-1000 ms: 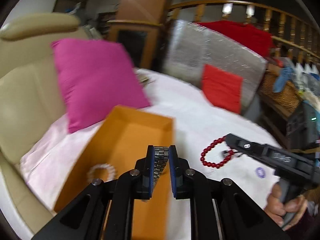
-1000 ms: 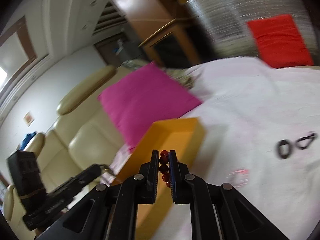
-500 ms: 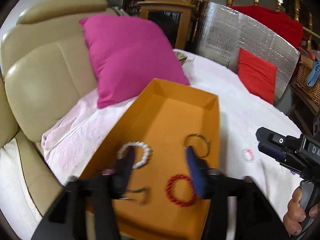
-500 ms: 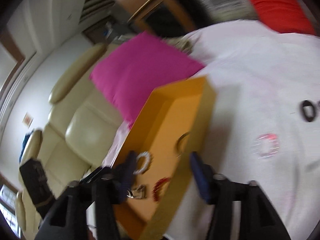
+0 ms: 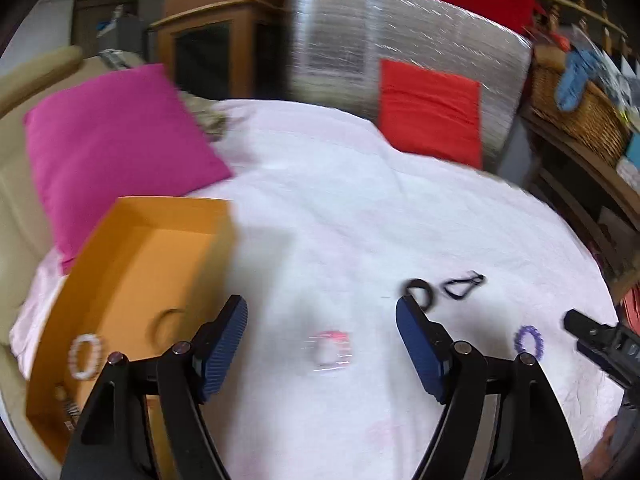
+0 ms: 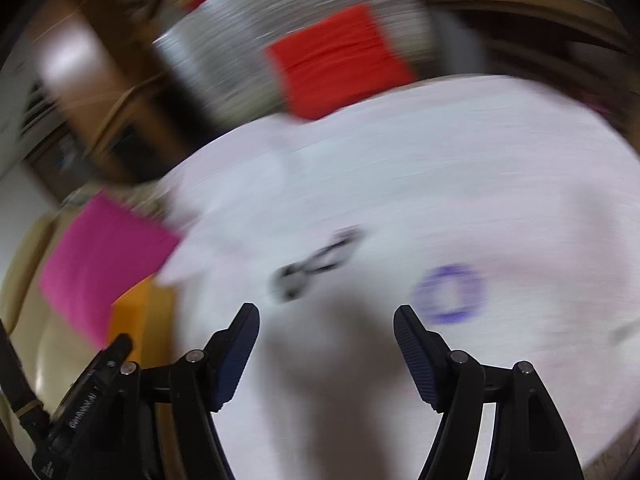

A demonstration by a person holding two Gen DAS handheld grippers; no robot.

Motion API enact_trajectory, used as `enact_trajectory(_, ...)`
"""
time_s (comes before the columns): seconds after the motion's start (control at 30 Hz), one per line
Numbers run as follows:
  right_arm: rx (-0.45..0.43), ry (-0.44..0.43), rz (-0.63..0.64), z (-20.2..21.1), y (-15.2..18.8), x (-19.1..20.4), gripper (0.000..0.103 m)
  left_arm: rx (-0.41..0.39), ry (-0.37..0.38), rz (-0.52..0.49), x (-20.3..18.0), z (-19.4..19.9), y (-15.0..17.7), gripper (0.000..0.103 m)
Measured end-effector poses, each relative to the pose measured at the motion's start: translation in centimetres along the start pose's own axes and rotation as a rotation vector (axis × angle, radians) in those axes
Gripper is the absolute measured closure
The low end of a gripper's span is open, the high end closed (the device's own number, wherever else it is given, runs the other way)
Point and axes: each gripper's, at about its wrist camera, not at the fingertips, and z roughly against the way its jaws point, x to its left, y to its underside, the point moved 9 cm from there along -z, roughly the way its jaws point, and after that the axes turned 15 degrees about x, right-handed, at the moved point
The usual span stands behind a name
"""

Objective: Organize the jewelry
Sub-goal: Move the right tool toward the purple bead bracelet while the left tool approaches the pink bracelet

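My left gripper [image 5: 322,312] is open and empty above the white cloth. A pink bracelet [image 5: 330,346] lies just beyond its jaws. The orange box [image 5: 132,264] sits to its left with a white bead bracelet [image 5: 84,354] and a thin ring [image 5: 168,322] inside. A black ring [image 5: 420,290], a black clip [image 5: 464,284] and a purple bracelet [image 5: 529,340] lie to the right. My right gripper [image 6: 326,314] is open and empty; the purple bracelet [image 6: 450,294] lies just right of it and the black pieces [image 6: 316,266] ahead, blurred.
A magenta pillow [image 5: 112,148] leans on the beige sofa behind the box. A red cushion [image 5: 430,112] rests against a silver foil panel [image 5: 360,40] at the back. Wicker baskets [image 5: 576,108] stand on shelves at the right. The other gripper's body [image 5: 608,350] is at the right edge.
Both grippers opened and let go of the watch and the red bead bracelet over the orange box. Both have since swung right, toward the jewelry lying on the cloth.
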Motion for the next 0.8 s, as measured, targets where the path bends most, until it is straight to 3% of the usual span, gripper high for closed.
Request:
enact_trajectory(0.1, -0.016, 0.077, -0.070, 1.0, -0.5, -4.5, 0.030, -0.005, -0.003, -0.130, -3.4, -1.8, 1.0, 0.025)
enact_trajectory(0.17, -0.023, 0.103, -0.097, 1.5, -0.5, -6.6, 0.030, 0.053, -0.039, -0.232, -5.2, -3.6, 2.5, 0.025)
enact_trajectory(0.23, -0.041, 0.146, -0.126, 2.3, -0.1, -8.4, 0.030, 0.094, -0.025, -0.266, -6.4, -4.4, 3.1, 0.025)
enact_trajectory(0.37, -0.102, 0.187, -0.150, 4.7, 1.5, -10.3, 0.029, 0.027, -0.016, -0.313, -7.8, -3.0, 3.7, 0.025)
enact_trajectory(0.63, -0.111, 0.208, -0.057, 7.9, 6.2, -7.9, 0.029, -0.048, -0.081, -0.441, -6.8, -2.7, 7.5, 0.024)
enact_trajectory(0.8, -0.131, 0.275, 0.064, 9.2, 8.3, -5.7, 0.024, -0.076, -0.078, -0.393, -4.5, -1.8, 7.3, 0.024)
